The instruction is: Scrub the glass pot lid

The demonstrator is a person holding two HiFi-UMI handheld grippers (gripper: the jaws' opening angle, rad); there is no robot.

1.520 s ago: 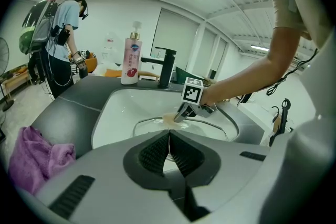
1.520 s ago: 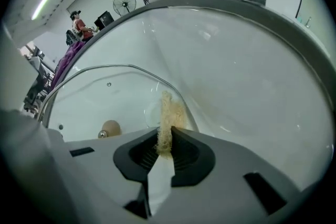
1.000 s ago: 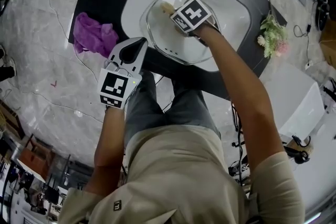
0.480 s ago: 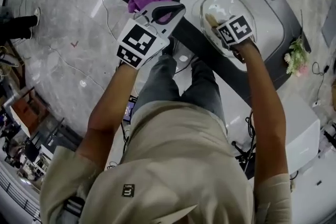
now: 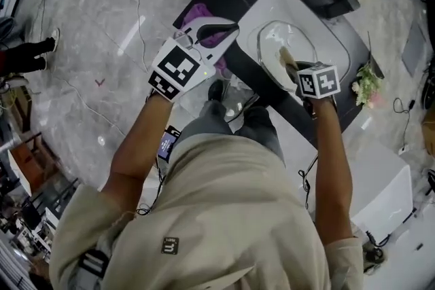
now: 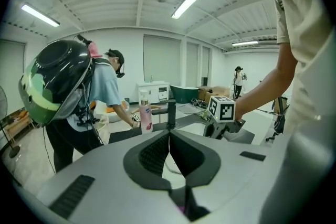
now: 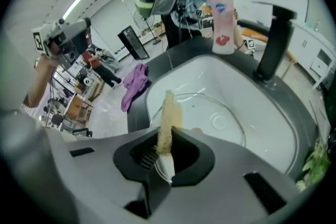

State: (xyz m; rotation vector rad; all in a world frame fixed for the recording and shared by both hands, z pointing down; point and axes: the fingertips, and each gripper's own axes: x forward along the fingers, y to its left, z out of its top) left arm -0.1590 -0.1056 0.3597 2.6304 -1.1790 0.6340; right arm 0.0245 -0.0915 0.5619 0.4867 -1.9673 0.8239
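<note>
The glass pot lid lies in the white sink; its rim and knob show in the right gripper view. My right gripper is shut on a tan scrub sponge, which sticks out over the lid's near rim. Whether the sponge touches the glass I cannot tell. My left gripper is shut with nothing in it, held in the air left of the sink above the dark counter.
A purple cloth lies on the counter left of the sink. A pink bottle and a black faucet stand at the sink's far side. Flowers sit at the right. A person with a backpack stands beyond the counter.
My right gripper has drawn back with the sponge from the lid's middle to its near rim. My left gripper has risen from the counter's front edge to beside the purple cloth. The view has swung.
</note>
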